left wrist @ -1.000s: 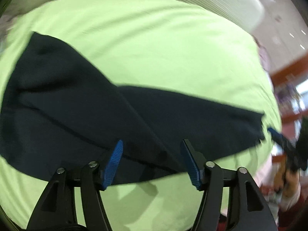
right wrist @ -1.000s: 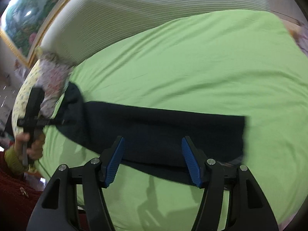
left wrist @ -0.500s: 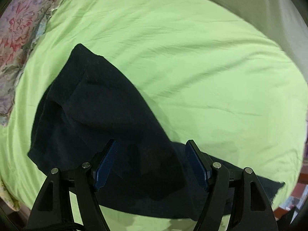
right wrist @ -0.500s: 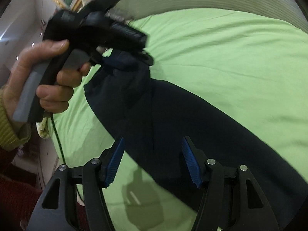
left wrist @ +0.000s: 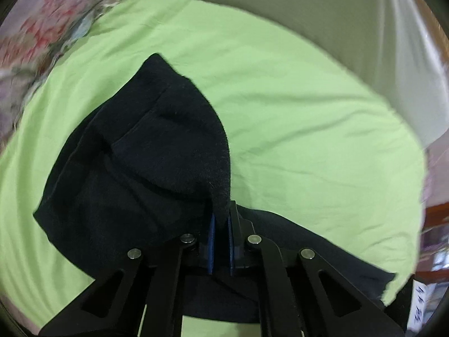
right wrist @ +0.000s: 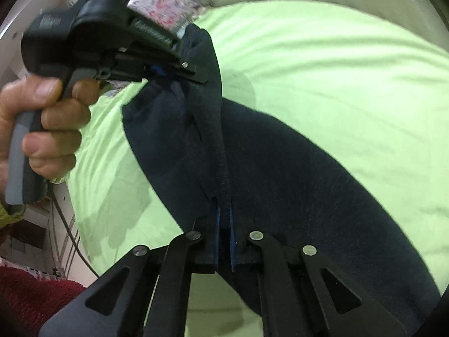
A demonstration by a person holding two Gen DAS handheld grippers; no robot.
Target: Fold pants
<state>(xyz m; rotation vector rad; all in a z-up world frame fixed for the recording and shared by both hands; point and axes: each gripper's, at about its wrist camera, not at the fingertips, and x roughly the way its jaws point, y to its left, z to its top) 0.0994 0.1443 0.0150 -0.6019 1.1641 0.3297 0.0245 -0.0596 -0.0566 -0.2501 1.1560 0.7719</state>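
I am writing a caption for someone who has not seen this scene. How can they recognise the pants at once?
Look at the bed covered by a light green sheet. The pants lie across it as one long dark navy garment, the only dark item on the sheet. Unlike the flowered fabric at the bed's edge, they are plain, and both the left gripper and right gripper pinch their cloth.

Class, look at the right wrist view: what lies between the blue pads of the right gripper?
A pinched ridge of the dark navy fabric pants lies between them; the right gripper is shut on it, above the lime-green bedsheet.
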